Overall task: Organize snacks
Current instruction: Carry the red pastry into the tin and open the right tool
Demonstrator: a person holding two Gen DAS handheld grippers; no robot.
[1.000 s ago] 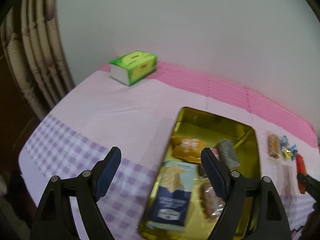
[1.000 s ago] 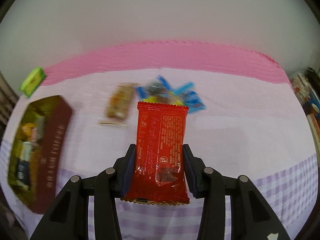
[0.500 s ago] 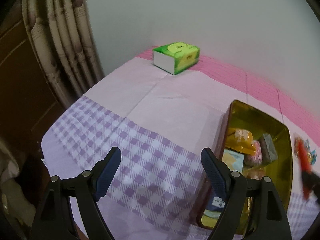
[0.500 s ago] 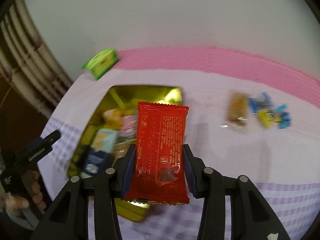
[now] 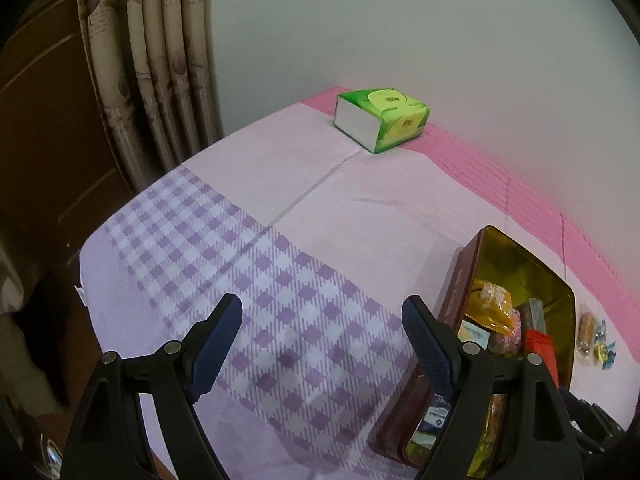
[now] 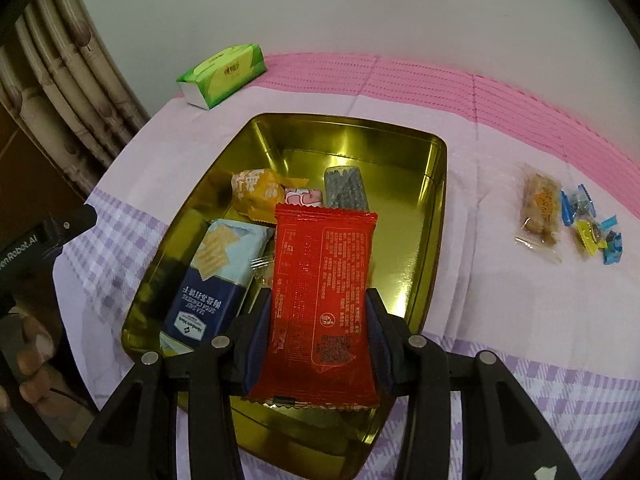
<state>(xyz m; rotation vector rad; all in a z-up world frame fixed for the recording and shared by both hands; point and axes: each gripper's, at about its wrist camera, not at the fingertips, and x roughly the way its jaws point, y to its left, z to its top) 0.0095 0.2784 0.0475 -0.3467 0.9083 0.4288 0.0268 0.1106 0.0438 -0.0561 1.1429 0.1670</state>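
My right gripper (image 6: pixel 316 312) is shut on a red snack packet (image 6: pixel 322 292), held over the gold tin (image 6: pixel 434 208). The tin holds a blue cracker pack (image 6: pixel 214 276), an orange packet (image 6: pixel 256 190), a pink sweet (image 6: pixel 303 197) and a grey bar (image 6: pixel 345 188). On the cloth to the right lie a brown snack bar (image 6: pixel 541 206) and several small sweets (image 6: pixel 592 228). My left gripper (image 5: pixel 322 338) stands open and empty over the checked cloth, left of the tin (image 5: pixel 456 280). The red packet (image 5: pixel 542 352) shows there above the tin.
A green tissue box (image 5: pixel 382 118) sits at the back by the wall, also seen as the tissue box (image 6: pixel 224 74). Curtains (image 5: pixel 160 60) hang at the left past the table edge. A hand (image 6: pixel 32 360) shows at the lower left of the right wrist view.
My right gripper carried the red packet leftwards from above the loose sweets to over the tin. My left gripper swung left, away from the tin, and stayed open.
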